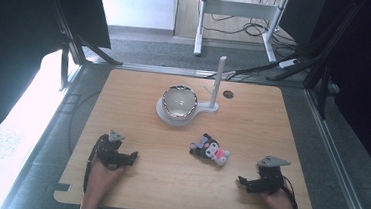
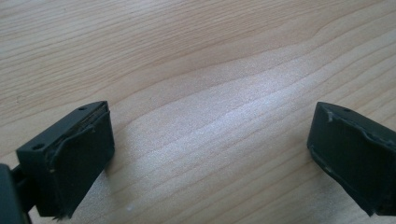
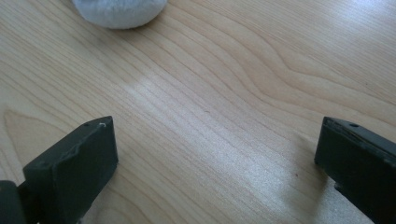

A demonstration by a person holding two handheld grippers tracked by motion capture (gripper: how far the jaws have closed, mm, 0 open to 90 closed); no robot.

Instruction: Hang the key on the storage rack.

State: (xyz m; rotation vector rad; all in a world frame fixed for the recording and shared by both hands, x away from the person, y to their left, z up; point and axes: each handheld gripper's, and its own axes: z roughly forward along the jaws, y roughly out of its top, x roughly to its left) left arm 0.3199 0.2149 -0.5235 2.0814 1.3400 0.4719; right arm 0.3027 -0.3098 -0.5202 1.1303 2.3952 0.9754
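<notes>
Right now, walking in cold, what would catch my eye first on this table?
Probably the small plush toy, black, white and pink, lying near the middle of the wooden table. Behind it a shiny bowl sits on a white stand with an upright post. Near the front edge, a person's hands hold the left gripper and right gripper, both with jaws spread open.

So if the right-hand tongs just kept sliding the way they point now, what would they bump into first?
Probably the plush toy. The right tongs lie open on the table, aimed toward the middle, and their own camera shows a pale soft edge ahead. Depth is hard to judge.
</notes>
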